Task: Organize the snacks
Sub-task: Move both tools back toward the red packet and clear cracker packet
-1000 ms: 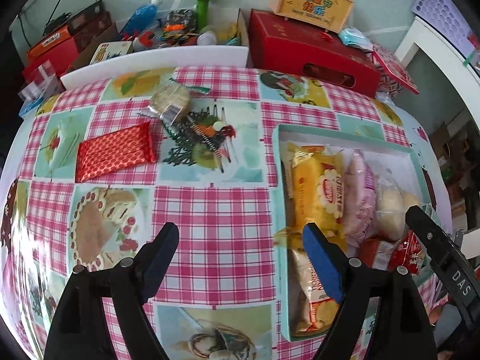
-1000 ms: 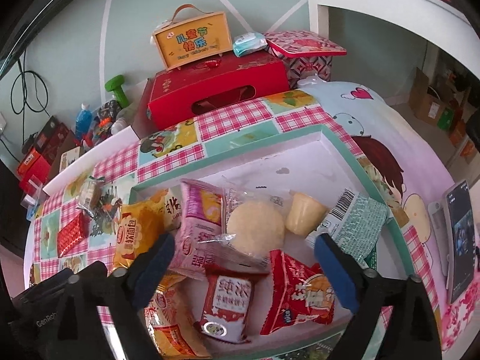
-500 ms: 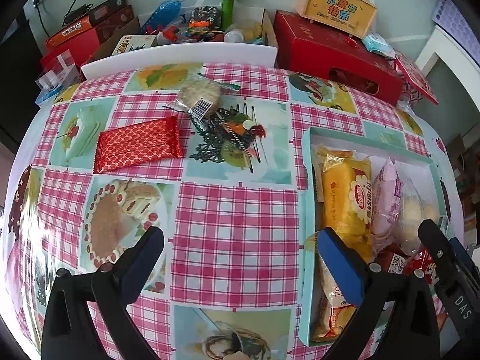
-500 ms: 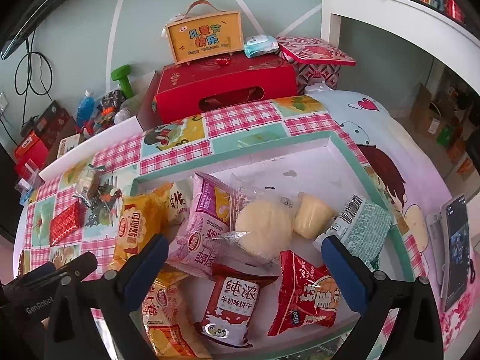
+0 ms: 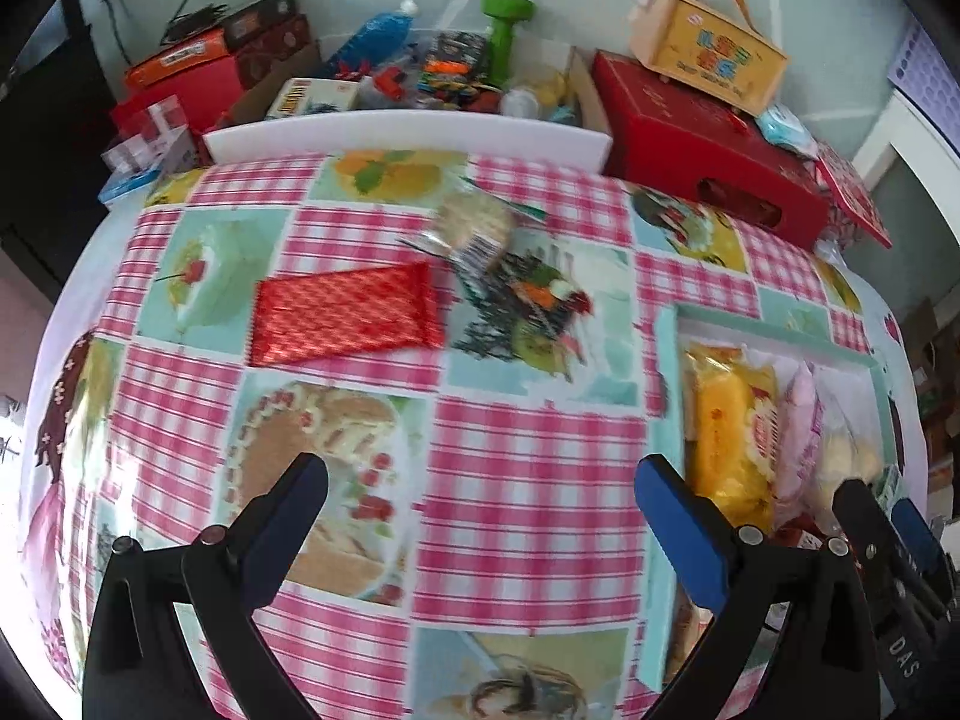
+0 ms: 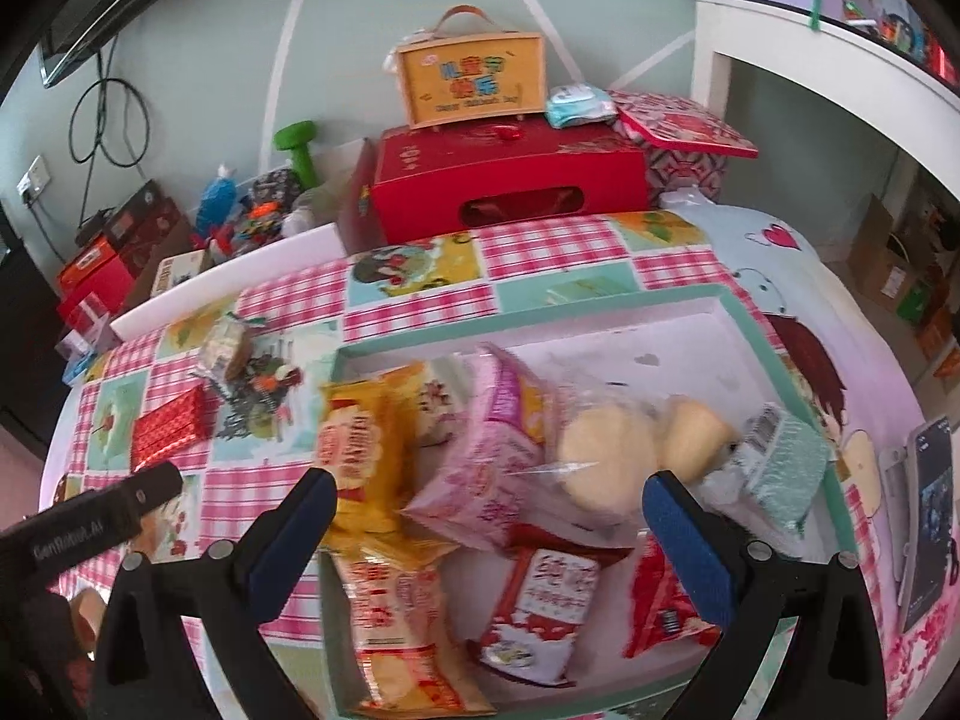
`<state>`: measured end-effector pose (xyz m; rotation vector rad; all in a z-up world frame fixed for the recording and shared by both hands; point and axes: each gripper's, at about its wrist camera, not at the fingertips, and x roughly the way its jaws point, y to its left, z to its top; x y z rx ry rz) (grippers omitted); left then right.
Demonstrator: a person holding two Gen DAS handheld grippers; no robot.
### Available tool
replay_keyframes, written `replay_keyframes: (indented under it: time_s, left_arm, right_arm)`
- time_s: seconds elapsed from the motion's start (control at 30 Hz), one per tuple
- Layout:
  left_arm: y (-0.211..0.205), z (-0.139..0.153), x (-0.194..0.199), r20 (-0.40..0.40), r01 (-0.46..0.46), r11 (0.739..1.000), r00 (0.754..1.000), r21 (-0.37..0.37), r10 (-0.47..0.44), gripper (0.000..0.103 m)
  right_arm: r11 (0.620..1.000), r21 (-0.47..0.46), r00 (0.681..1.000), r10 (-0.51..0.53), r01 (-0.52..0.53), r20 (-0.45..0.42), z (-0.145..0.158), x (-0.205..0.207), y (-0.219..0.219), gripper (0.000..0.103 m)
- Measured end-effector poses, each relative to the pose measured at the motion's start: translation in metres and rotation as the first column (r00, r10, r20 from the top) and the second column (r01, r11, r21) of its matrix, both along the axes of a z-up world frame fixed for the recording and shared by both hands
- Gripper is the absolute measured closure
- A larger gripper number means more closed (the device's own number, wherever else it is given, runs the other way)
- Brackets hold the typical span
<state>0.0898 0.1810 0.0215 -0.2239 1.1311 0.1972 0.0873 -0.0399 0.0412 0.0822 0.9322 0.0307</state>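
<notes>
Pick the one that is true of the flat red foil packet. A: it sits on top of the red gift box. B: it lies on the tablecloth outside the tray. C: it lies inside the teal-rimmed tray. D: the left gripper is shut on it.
B: the red foil packet lies flat on the checked tablecloth, left of the tray, and the left gripper is open, short of it.

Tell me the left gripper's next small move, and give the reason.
Probably forward toward the red foil packet, lowering over it. The left gripper is open and empty above bare tablecloth, while that packet and the clear-wrapped round cracker lie outside the tray, which already holds the other snacks. The red packet is the nearer of the two.
</notes>
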Motion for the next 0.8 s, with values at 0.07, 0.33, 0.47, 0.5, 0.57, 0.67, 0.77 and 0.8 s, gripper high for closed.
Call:
replay_keyframes:
  time_s: [0.07, 0.33, 0.47, 0.5, 0.57, 0.67, 0.77, 0.8]
  left_arm:
    - [0.013, 0.002, -0.001, 0.004, -0.025, 1.000, 1.000, 0.012, 0.025, 0.001]
    - [0.072, -0.001, -0.003, -0.008, -0.134, 0.991, 0.991, -0.003, 0.134, 0.001]
    - [0.096, -0.009, -0.007, -0.023, -0.194, 0.981, 0.981, -0.029, 0.193, 0.001]
    - [0.100, -0.011, -0.008, -0.025, -0.204, 0.978, 0.979, -0.036, 0.203, 0.001]
    - [0.108, -0.013, -0.009, -0.029, -0.219, 0.974, 0.975, -0.051, 0.218, 0.001]
    - [0.115, -0.016, -0.006, -0.032, -0.225, 0.972, 0.974, -0.068, 0.223, 0.001]
    - [0.120, -0.022, 0.000, -0.042, -0.226, 0.971, 0.974, -0.076, 0.223, 0.001]
    - [0.120, -0.024, 0.002, -0.048, -0.227, 0.971, 0.973, -0.075, 0.224, 0.001]
  right_arm:
    - [1.000, 0.003, 1.000, 0.019, -0.019, -0.001, -0.001, -0.001, 0.008, 0.000]
    - [0.993, 0.009, 0.993, 0.117, -0.117, -0.023, -0.010, -0.003, 0.052, 0.000]
    - [0.989, 0.014, 0.989, 0.148, -0.148, -0.028, -0.013, -0.003, 0.067, 0.000]
    - [0.988, 0.016, 0.988, 0.153, -0.152, -0.028, -0.013, -0.003, 0.069, 0.000]
    - [0.986, 0.025, 0.986, 0.167, -0.166, -0.025, -0.012, -0.001, 0.076, 0.000]
    - [0.983, 0.035, 0.984, 0.179, -0.179, -0.020, -0.011, 0.004, 0.086, 0.000]
    - [0.982, 0.049, 0.983, 0.183, -0.182, -0.018, -0.010, 0.011, 0.095, 0.000]
    - [0.981, 0.053, 0.982, 0.187, -0.186, -0.019, -0.010, 0.014, 0.099, 0.000]
